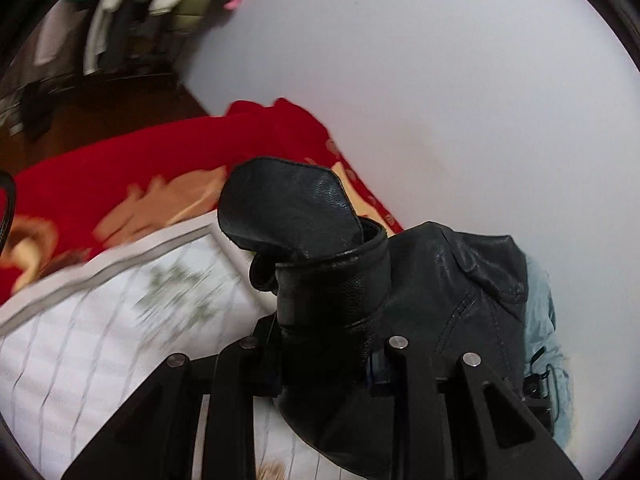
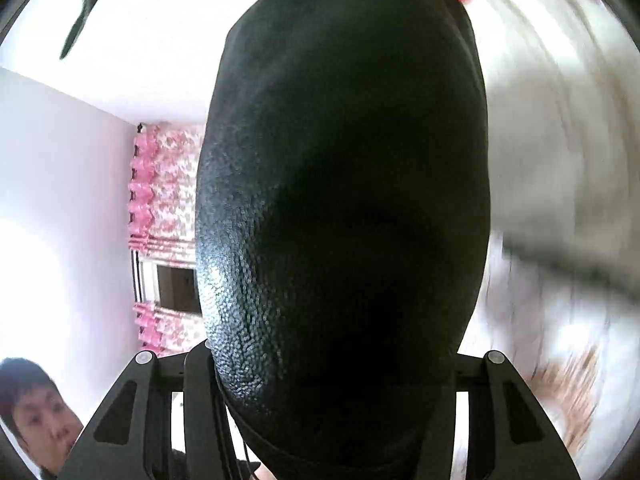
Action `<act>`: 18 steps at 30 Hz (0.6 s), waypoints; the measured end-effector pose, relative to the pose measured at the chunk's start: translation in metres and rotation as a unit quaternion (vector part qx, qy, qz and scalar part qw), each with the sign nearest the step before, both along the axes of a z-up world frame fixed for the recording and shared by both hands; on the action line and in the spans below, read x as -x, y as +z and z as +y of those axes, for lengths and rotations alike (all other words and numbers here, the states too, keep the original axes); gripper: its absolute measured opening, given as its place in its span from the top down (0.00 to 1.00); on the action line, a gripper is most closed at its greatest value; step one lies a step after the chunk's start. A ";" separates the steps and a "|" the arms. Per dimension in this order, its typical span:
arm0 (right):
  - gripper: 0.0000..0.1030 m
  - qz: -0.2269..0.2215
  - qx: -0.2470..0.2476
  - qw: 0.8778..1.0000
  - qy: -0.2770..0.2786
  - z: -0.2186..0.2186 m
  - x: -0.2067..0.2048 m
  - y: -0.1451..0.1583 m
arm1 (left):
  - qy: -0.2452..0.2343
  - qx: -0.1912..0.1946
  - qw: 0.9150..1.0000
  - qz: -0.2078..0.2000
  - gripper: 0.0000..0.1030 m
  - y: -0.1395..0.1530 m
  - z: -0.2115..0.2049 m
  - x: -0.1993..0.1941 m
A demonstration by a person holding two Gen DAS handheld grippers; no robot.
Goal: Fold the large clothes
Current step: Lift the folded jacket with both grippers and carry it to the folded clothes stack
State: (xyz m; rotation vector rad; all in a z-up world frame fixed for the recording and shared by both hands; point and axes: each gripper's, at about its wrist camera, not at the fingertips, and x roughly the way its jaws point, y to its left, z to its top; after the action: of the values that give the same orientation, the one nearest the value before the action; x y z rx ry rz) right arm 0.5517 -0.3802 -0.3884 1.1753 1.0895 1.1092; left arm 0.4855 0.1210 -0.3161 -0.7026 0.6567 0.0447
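A black leather jacket (image 1: 460, 280) is held up off the bed, a rolled part of it pinched between the closed fingers of the left gripper (image 1: 326, 354). Ahead of that gripper and to its left, a white quilt (image 1: 100, 320) and a red blanket (image 1: 140, 160) are spread below. The right gripper (image 2: 340, 400) is almost wholly covered by the jacket (image 2: 340, 200), bunched just ahead of it; leather appears to be clamped there too. No fold is seen to be made: by this showing, the folding is judged barely begun, with laying flat and folding left.
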 end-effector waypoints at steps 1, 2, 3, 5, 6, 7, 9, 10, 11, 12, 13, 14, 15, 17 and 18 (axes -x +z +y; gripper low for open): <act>0.48 -0.007 0.005 1.000 -0.001 -0.006 -0.020 0.000 | -0.003 0.004 1.000 0.002 0.77 -0.008 -0.005 -0.028; 0.48 -0.008 0.010 1.000 -0.003 -0.010 -0.037 -0.002 | -0.005 0.007 1.000 0.005 0.77 -0.016 -0.008 -0.046; 0.48 -0.007 0.012 1.000 -0.001 -0.014 -0.051 -0.006 | -0.006 0.010 1.000 0.008 0.77 -0.022 -0.009 -0.059; 0.48 0.000 0.023 1.000 0.001 -0.024 -0.083 -0.023 | -0.011 0.013 1.000 0.018 0.77 -0.044 -0.017 -0.085; 0.48 0.011 0.024 1.000 0.002 -0.029 -0.096 -0.037 | -0.013 0.012 1.000 0.024 0.77 -0.056 -0.021 -0.095; 0.48 0.029 0.026 0.999 0.004 -0.037 -0.110 -0.057 | -0.017 0.009 0.999 0.032 0.77 -0.070 -0.026 -0.105; 0.48 0.047 0.030 0.998 0.003 -0.050 -0.121 -0.087 | -0.026 -0.001 0.998 0.052 0.77 -0.098 -0.035 -0.121; 0.48 0.052 0.034 0.998 0.002 -0.055 -0.124 -0.100 | -0.030 -0.004 0.998 0.061 0.77 -0.109 -0.037 -0.126; 0.48 0.057 0.037 0.998 0.000 -0.061 -0.126 -0.111 | -0.038 -0.011 0.997 0.073 0.76 -0.122 -0.039 -0.132; 0.48 0.064 0.042 0.997 -0.001 -0.068 -0.126 -0.121 | -0.042 -0.016 0.996 0.080 0.69 -0.128 -0.042 -0.135; 0.48 0.069 0.047 0.996 -0.004 -0.073 -0.126 -0.127 | -0.049 -0.025 0.995 0.088 0.66 -0.136 -0.044 -0.137; 0.47 0.075 0.054 0.996 -0.006 -0.081 -0.125 -0.131 | -0.054 -0.028 0.994 0.090 0.61 -0.138 -0.043 -0.139; 0.46 0.083 0.055 0.995 -0.009 -0.085 -0.123 -0.134 | -0.061 -0.034 0.993 0.093 0.59 -0.139 -0.044 -0.139; 0.40 0.083 0.083 0.993 -0.006 -0.087 -0.119 -0.127 | -0.066 -0.048 0.992 0.098 0.54 -0.134 -0.047 -0.139; 0.35 0.083 0.099 0.992 -0.006 -0.081 -0.123 -0.120 | -0.067 -0.059 0.991 0.103 0.49 -0.130 -0.048 -0.139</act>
State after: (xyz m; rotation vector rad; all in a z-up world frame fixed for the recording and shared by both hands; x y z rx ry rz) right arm 0.6745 -0.4610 -0.5085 1.1278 1.2882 0.8834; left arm 0.6242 0.0733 -0.4463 -0.5426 0.8900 0.0326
